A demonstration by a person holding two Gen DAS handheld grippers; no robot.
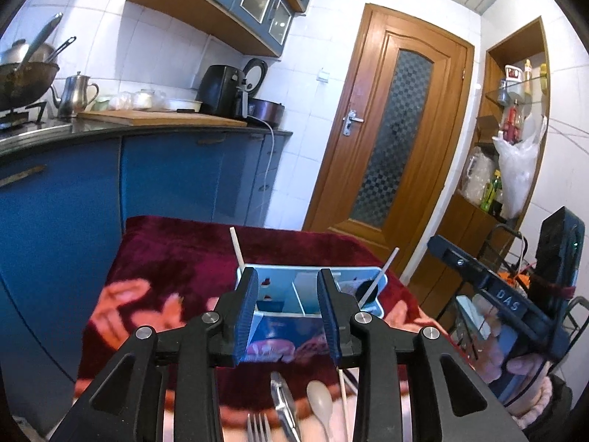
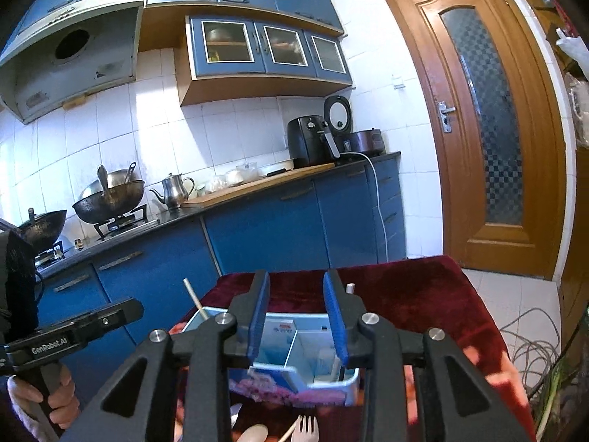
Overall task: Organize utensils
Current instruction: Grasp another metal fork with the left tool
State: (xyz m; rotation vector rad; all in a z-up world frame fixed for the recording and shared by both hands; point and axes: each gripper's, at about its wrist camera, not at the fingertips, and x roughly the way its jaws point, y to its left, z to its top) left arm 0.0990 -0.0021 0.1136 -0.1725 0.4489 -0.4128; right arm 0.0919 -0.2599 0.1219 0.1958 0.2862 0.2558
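Observation:
A light blue divided organizer box [image 1: 272,328] [image 2: 349,379] stands on the dark red blanket [image 1: 165,258]. One pale chopstick [image 1: 235,245] sticks up from its left end and another [image 1: 379,276] leans out of its right end. In front of the box lie a metal fork [image 1: 259,427], a metal utensil [image 1: 283,401], a beige spoon [image 1: 320,401] and a loose chopstick [image 1: 344,397]. My left gripper [image 1: 287,283] is open above these, short of the box, with nothing between its fingers. My right gripper [image 2: 297,283] is open too and holds nothing; a white fork [image 2: 307,429] lies below it.
Blue kitchen cabinets [image 1: 165,176] and a counter with a kettle [image 2: 173,189], woks and an air fryer [image 2: 305,143] stand behind the table. A wooden door [image 2: 478,129] is at the right. Cables [image 2: 530,350] lie on the floor by the table's right edge.

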